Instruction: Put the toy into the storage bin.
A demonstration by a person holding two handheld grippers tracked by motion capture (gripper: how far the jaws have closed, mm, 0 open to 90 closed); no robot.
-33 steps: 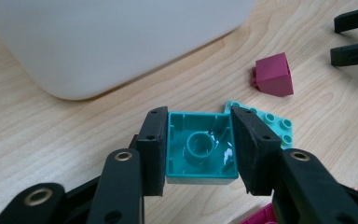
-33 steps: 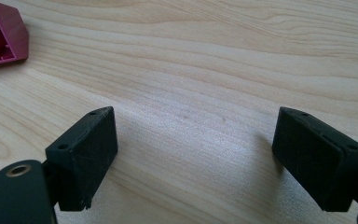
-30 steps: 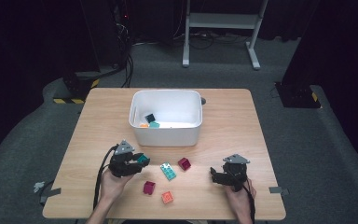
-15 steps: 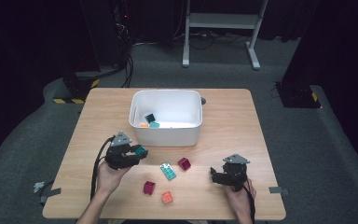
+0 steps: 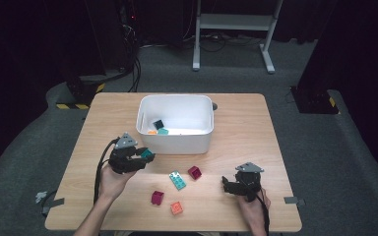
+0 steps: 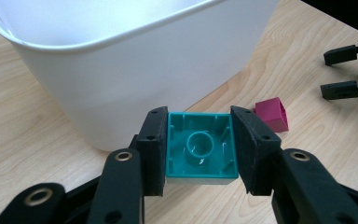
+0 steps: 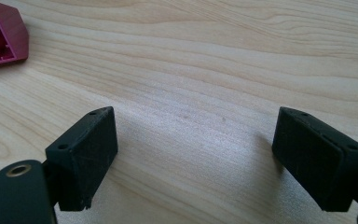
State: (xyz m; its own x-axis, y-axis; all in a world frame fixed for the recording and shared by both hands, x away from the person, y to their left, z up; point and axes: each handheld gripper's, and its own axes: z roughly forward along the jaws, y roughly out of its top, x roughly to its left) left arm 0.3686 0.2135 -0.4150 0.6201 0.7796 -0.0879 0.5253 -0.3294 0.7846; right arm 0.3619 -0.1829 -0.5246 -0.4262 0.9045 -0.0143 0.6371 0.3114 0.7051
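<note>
Item: teal toy building block [image 6: 201,148], hollow underside toward me, clamped flat-sided in my left tool [image 6: 200,151] just before the white bin [image 6: 135,74]; likely light, rigid, slick plastic; right tool [image 7: 193,154] gapes empty over the counter [image 7: 214,56].

I see the teal block [image 6: 201,147], a small square plastic brick, clamped by two opposite sides in my left gripper [image 6: 200,149]. Its hollow underside, with one round tube in the middle, faces the gripper camera. It hangs clear of the desk [image 5: 256,132], just beside the outer wall of the white bin [image 5: 177,142], below its rim.
</note>
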